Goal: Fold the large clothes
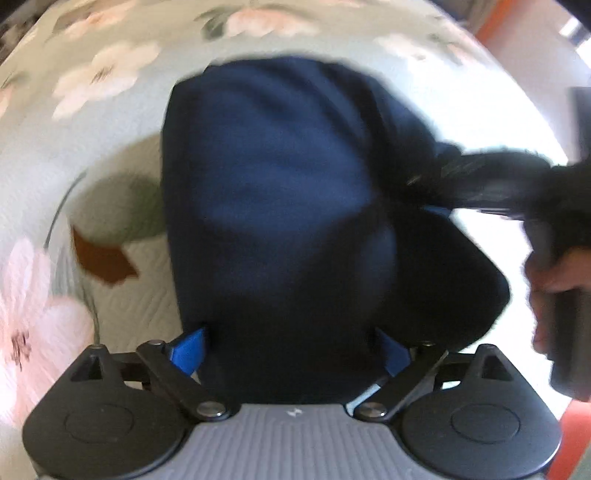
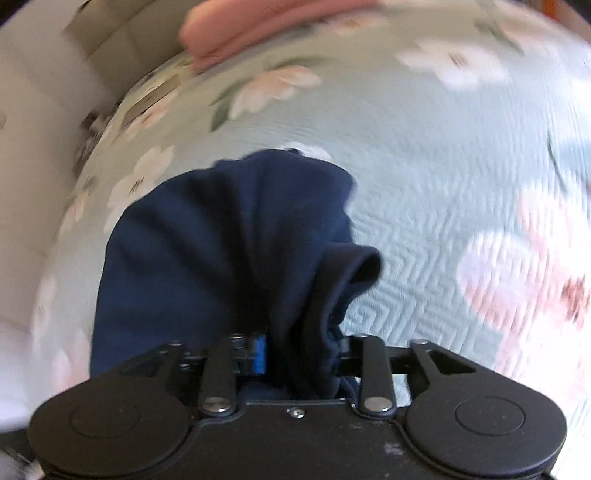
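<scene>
The navy garment (image 1: pixel 280 206) lies bunched on the floral bedspread (image 1: pixel 110 74); the left gripper (image 1: pixel 291 350) stands wide with cloth between its blue pads; the right gripper (image 2: pixel 301 350) pinches a gathered fold; a pink cloth (image 2: pixel 236 29) lies far off.

Daylight scene, both wrist views smeared by motion and bowed by the fisheye.

I get strong light from the right in the left wrist view: the floral bedspread (image 1: pixel 110 74) burns out to white along its right side, while the navy garment (image 1: pixel 277 184) reads as a dark mass with one soft sheen at its middle and black shadow near me. In the right wrist view the garment (image 2: pixel 221 240) keeps its fold shading, but the flowers streak and the pink cloth (image 2: pixel 236 26) at the far edge is blurred. Both frames curve hard at the rims.
</scene>
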`<state>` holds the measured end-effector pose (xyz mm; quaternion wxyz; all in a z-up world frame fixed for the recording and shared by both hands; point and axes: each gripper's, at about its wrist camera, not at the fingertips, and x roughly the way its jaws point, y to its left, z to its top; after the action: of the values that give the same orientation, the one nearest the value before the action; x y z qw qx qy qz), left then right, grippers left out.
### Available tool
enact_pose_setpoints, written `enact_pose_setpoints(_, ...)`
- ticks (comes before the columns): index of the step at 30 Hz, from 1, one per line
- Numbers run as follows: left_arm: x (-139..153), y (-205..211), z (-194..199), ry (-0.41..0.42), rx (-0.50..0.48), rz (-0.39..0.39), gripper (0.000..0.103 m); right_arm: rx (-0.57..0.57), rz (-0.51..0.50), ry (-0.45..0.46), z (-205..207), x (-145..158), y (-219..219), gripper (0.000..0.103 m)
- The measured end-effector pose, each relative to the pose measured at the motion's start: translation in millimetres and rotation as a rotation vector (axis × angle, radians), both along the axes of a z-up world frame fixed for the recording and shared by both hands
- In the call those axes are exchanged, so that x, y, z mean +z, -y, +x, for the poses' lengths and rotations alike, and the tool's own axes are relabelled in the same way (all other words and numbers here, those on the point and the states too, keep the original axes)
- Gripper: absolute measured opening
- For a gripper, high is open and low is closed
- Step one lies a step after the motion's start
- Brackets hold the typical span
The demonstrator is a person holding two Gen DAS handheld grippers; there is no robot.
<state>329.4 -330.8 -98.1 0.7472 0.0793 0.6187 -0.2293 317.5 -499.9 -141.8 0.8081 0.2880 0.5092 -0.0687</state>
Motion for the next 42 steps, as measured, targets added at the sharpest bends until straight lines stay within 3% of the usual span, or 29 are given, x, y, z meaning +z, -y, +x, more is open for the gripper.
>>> enact_pose_setpoints(2, -10, -4, 8, -0.048, 0.036, 0.020, 0.099, -0.012, 0.048, -0.030, 0, 12, 7, 0.065)
enact_pose_setpoints(5, -9, -9, 17, -0.091, 0.057, 0.002, 0.099, 0.025, -0.004, -0.017, -14, 54, 1, 0.066)
enact_pose_setpoints(7, -9, -6, 17, -0.091, 0.056, 0.010, 0.099, 0.076, -0.023, -0.033, -26, 72, -11, 0.082)
enact_pose_setpoints(9, -8, -2, 13, -0.080, 0.051, 0.024, 0.099, 0.140, -0.052, -0.076, -30, 73, -22, 0.088)
enact_pose_setpoints(11, -6, 1, 12, -0.070, 0.049, 0.036, 0.099, 0.210, -0.089, -0.153, -35, 58, -28, 0.087)
enact_pose_setpoints(13, -5, 3, 9, -0.063, 0.054, 0.037, 0.099, 0.204, -0.197, -0.262, -45, 32, -26, 0.084)
enact_pose_setpoints(16, -2, -4, 9, -0.059, 0.069, 0.019, 0.099, 0.130, -0.320, -0.446, -73, -24, -9, 0.058)
enact_pose_setpoints(18, -2, -9, 8, -0.071, 0.087, 0.005, 0.099, 0.091, -0.262, -0.398, -91, -25, 4, 0.061)
enact_pose_setpoints(20, -3, -11, 9, -0.072, 0.086, -0.003, 0.100, 0.047, -0.200, -0.349, -91, -2, 16, 0.060)
enact_pose_setpoints(22, -5, -8, 7, -0.061, 0.074, 0.005, 0.100, 0.007, -0.125, -0.233, -85, 30, 25, 0.063)
enact_pose_setpoints(24, -5, -4, 4, -0.049, 0.066, 0.018, 0.100, -0.013, -0.055, -0.112, -69, 60, 28, 0.096)
enact_pose_setpoints(28, -3, 0, 2, -0.044, 0.067, 0.030, 0.100, 0.028, -0.044, -0.021, -9, 86, 13, 0.098)
enact_pose_setpoints(33, -3, 0, 0, -0.032, 0.064, 0.030, 0.100, 0.125, -0.083, -0.032, 68, 62, -2, 0.098)
enact_pose_setpoints(36, -1, 1, -4, -0.020, 0.057, 0.030, 0.100, 0.162, -0.240, -0.164, 96, 19, 3, 0.103)
enact_pose_setpoints(37, 0, 1, -5, -0.017, 0.047, 0.032, 0.100, 0.170, -0.265, -0.176, 98, 7, 6, 0.103)
enact_pose_setpoints(39, 1, 5, -9, -0.006, 0.019, 0.031, 0.101, 0.117, -0.214, -0.177, 98, -11, 16, 0.103)
enact_pose_setpoints(42, 1, 10, -11, 0.005, 0.002, 0.051, 0.102, 0.165, -0.271, -0.134, 94, -6, 15, 0.103)
